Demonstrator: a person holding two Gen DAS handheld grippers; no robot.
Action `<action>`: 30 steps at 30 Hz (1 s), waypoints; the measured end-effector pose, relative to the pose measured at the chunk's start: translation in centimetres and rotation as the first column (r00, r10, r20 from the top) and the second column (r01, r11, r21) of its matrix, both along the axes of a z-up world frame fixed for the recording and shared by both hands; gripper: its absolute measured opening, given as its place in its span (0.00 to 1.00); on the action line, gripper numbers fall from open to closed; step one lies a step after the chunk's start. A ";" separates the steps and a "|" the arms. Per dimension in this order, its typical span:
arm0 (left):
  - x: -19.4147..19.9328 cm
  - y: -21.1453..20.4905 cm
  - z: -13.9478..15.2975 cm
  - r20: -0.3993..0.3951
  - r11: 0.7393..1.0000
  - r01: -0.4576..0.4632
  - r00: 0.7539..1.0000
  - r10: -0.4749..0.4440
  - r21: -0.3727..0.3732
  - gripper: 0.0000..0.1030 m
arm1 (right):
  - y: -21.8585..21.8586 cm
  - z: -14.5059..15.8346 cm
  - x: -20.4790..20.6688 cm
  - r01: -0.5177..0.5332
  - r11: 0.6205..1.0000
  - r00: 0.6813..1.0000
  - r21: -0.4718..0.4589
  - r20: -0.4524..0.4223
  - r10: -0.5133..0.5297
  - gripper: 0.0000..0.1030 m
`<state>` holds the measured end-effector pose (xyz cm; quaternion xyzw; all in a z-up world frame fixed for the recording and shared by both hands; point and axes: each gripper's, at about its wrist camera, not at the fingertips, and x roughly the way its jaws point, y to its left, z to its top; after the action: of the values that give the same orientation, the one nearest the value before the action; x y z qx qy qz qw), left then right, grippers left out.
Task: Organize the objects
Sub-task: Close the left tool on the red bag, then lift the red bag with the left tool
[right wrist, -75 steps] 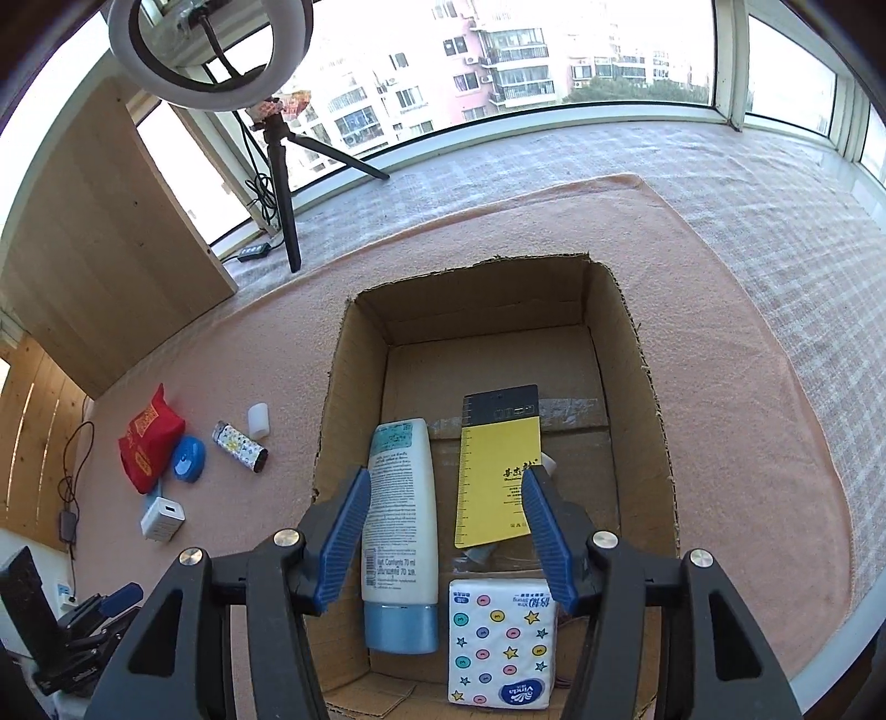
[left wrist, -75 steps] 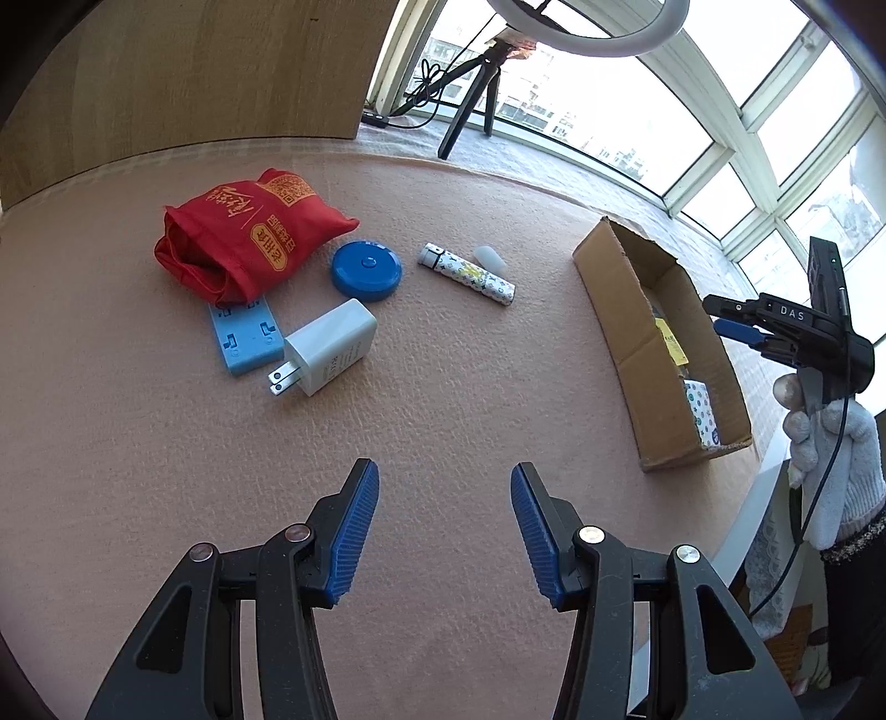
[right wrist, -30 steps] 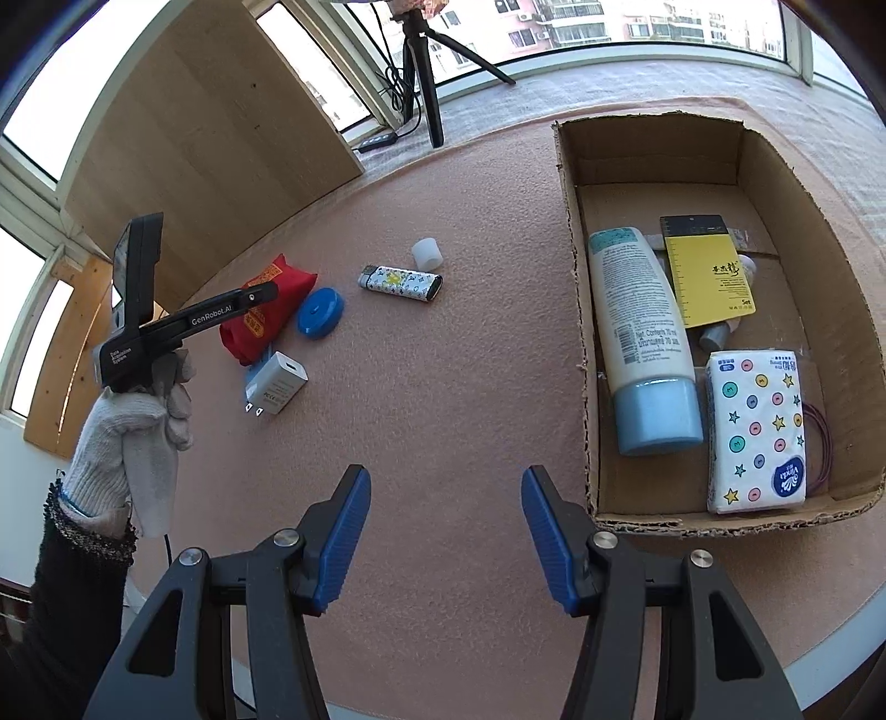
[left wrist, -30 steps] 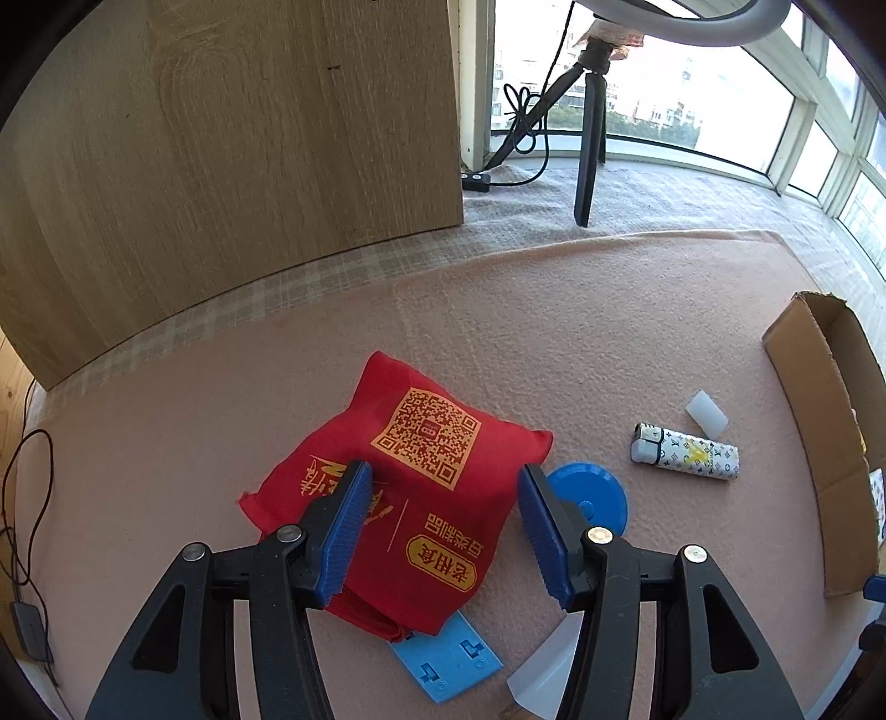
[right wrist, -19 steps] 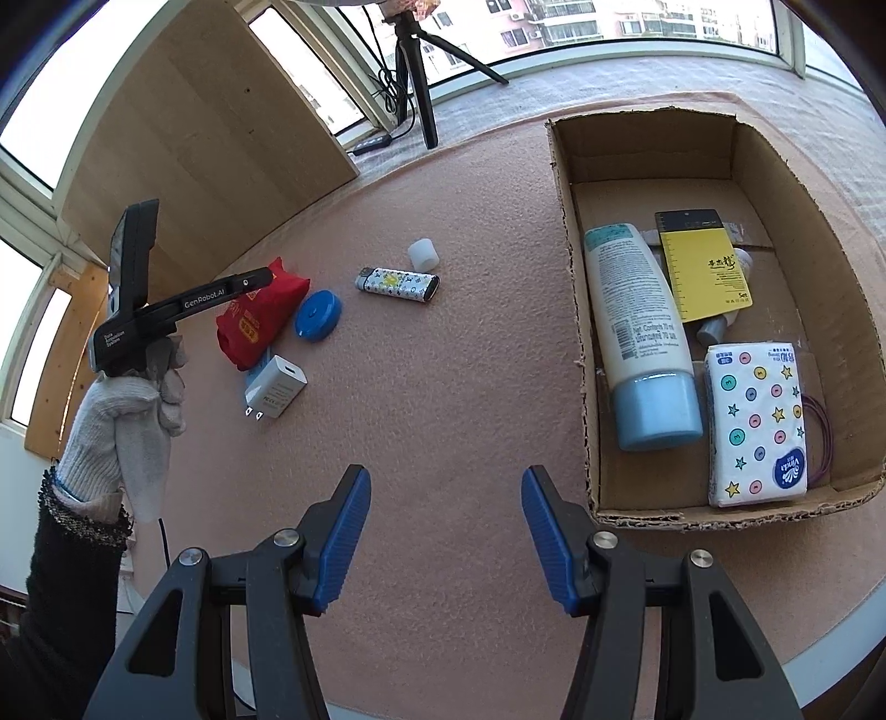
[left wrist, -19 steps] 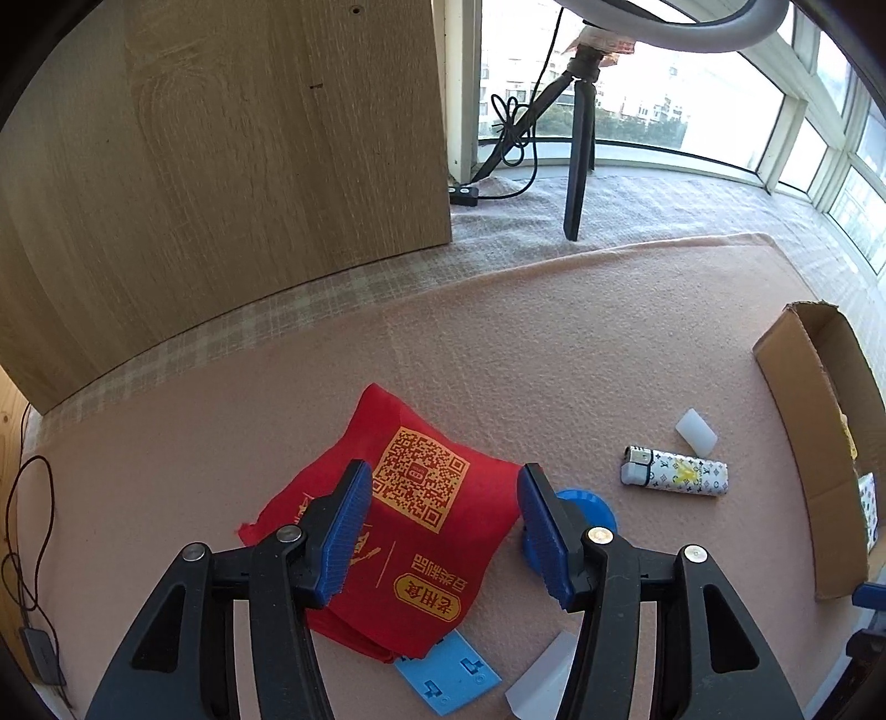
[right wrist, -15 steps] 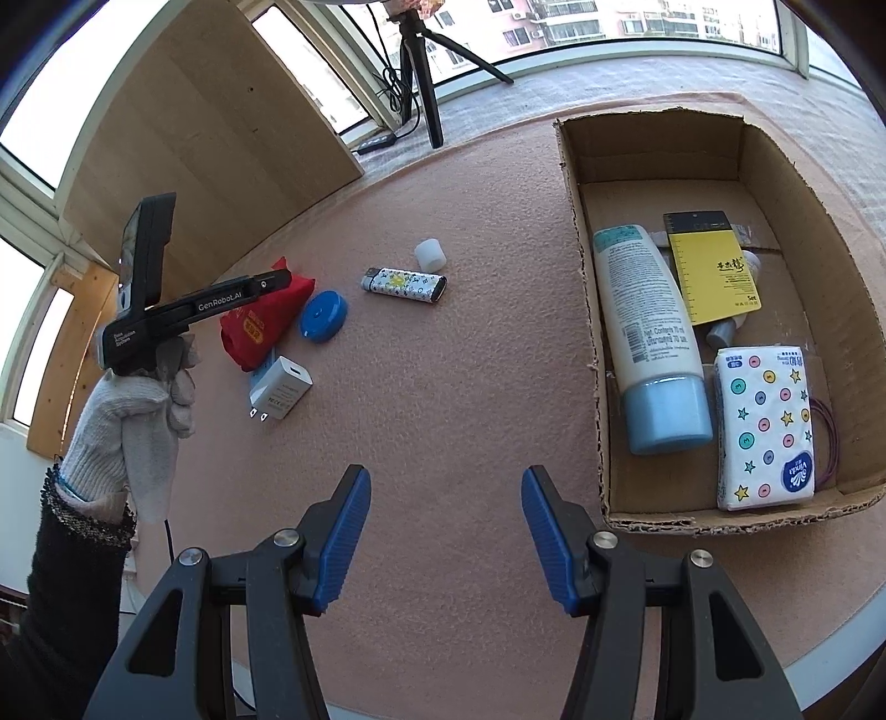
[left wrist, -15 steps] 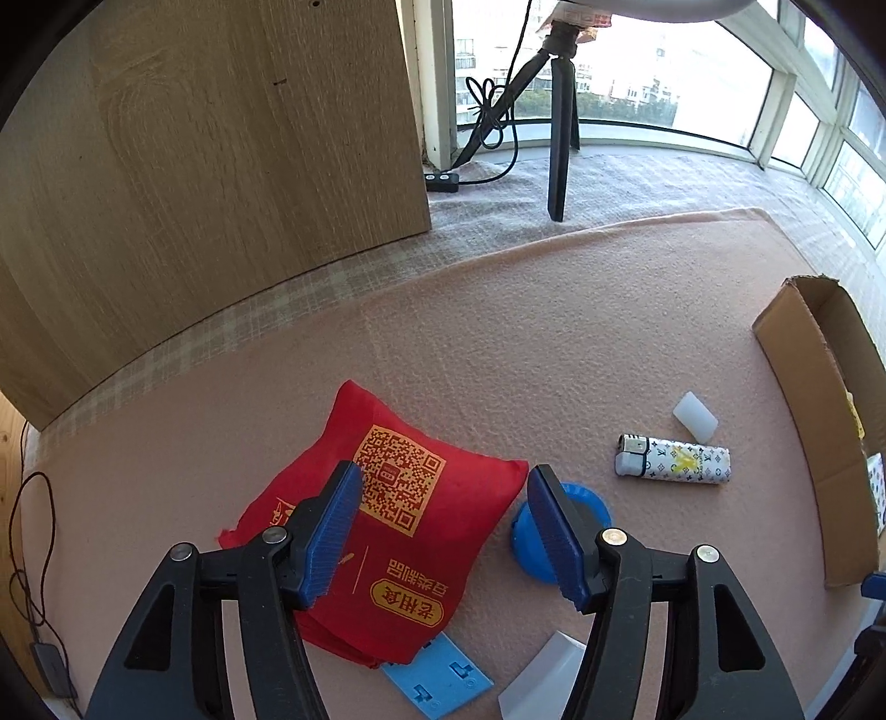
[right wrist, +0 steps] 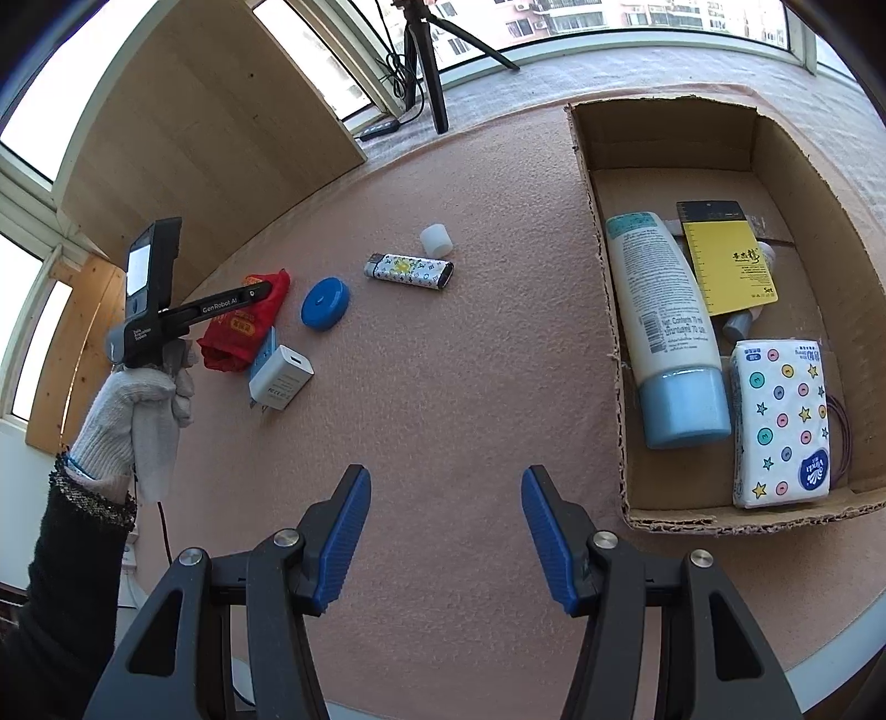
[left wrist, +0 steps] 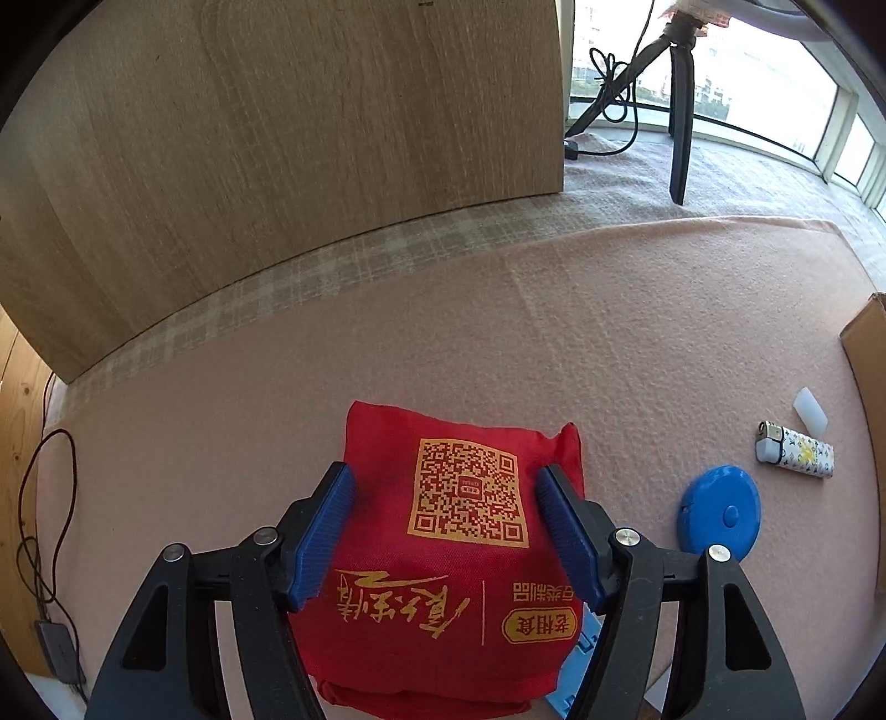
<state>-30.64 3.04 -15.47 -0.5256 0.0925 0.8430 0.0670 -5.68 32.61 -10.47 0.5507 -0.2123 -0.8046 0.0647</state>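
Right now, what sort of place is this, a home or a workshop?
Probably a home's glazed balcony set up for recording: apartment blocks outside wrapping windows, a tripod by the glass, and household items near a cardboard box on a pink mat.

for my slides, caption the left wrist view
Open left gripper straddles red fabric bag on pink felt mat.

Loose things at the left, box (right wrist: 603, 232) at the right.
The bag (right wrist: 243, 327) lies leftmost, partly on a card (right wrist: 264, 348), with the charger (right wrist: 281, 378) in front; the disc (right wrist: 325, 303), lighter (right wrist: 410, 271) and cap (right wrist: 436, 240) run rightward. In the box lie a tube (right wrist: 664, 327), notepad (right wrist: 725, 257) and tissue pack (right wrist: 781, 421).
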 end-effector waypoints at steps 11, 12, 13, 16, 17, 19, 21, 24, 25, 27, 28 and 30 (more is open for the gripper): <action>2.6 -6.8 -0.2 0.013 0.989 -0.124 0.992 0.123 0.076 0.70 | -2.0 0.0 -0.8 -0.059 0.998 0.998 -0.005 -0.004 0.059 0.51; 3.2 -7.4 -0.3 0.014 0.987 -0.135 0.991 0.134 0.090 0.70 | -2.2 0.0 -0.9 -0.066 0.998 0.998 -0.005 -0.005 0.066 0.51; 4.0 -7.9 -0.3 0.015 0.984 -0.145 0.989 0.145 0.104 0.70 | -2.4 0.0 -1.0 -0.074 0.997 0.997 -0.004 -0.005 0.074 0.51; 6.5 -9.1 -0.2 0.013 0.979 -0.163 0.987 0.162 0.124 0.70 | -3.2 0.1 -1.4 -0.100 0.995 0.995 0.000 -0.009 0.100 0.51; 7.4 -9.4 -0.2 0.014 0.976 -0.170 0.985 0.170 0.135 0.70 | -3.5 0.2 -1.6 -0.110 0.994 0.994 0.003 -0.011 0.110 0.51; 9.3 -10.1 -0.2 0.020 0.968 -0.191 0.981 0.191 0.165 0.70 | -4.0 0.2 -1.8 -0.128 0.992 0.992 0.008 -0.013 0.128 0.51; 11.4 -10.3 -0.2 0.027 0.956 -0.217 0.976 0.216 0.199 0.70 | -4.6 0.2 -1.9 -0.146 0.989 0.989 0.007 -0.015 0.146 0.51; 14.4 -10.2 -0.2 0.037 0.939 -0.245 0.969 0.244 0.241 0.69 | -5.4 0.1 -2.1 -0.170 0.985 0.985 0.005 -0.017 0.170 0.51; 15.4 -9.8 -0.2 0.038 0.937 -0.246 0.969 0.245 0.248 0.69 | -5.6 0.1 -2.1 -0.177 0.984 0.984 0.002 -0.017 0.177 0.51; 17.1 -8.9 -0.2 0.043 0.933 -0.247 0.969 0.244 0.264 0.70 | -5.9 0.1 -2.1 -0.188 0.982 0.982 -0.001 -0.020 0.188 0.51; 17.9 -8.4 -0.3 0.048 0.928 -0.247 0.969 0.244 0.280 0.69 | -6.1 0.1 -2.0 -0.193 0.981 0.981 -0.001 -0.021 0.193 0.51; 19.4 -7.4 -0.2 0.062 0.911 -0.258 0.966 0.252 0.320 0.69 | -6.3 0.1 -1.9 -0.202 0.979 0.979 0.000 -0.024 0.202 0.51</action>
<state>-11.24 -4.39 -15.67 -0.5229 -0.1180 0.8431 0.0433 -7.58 26.31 -10.37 0.5598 -0.1553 -0.8001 0.1493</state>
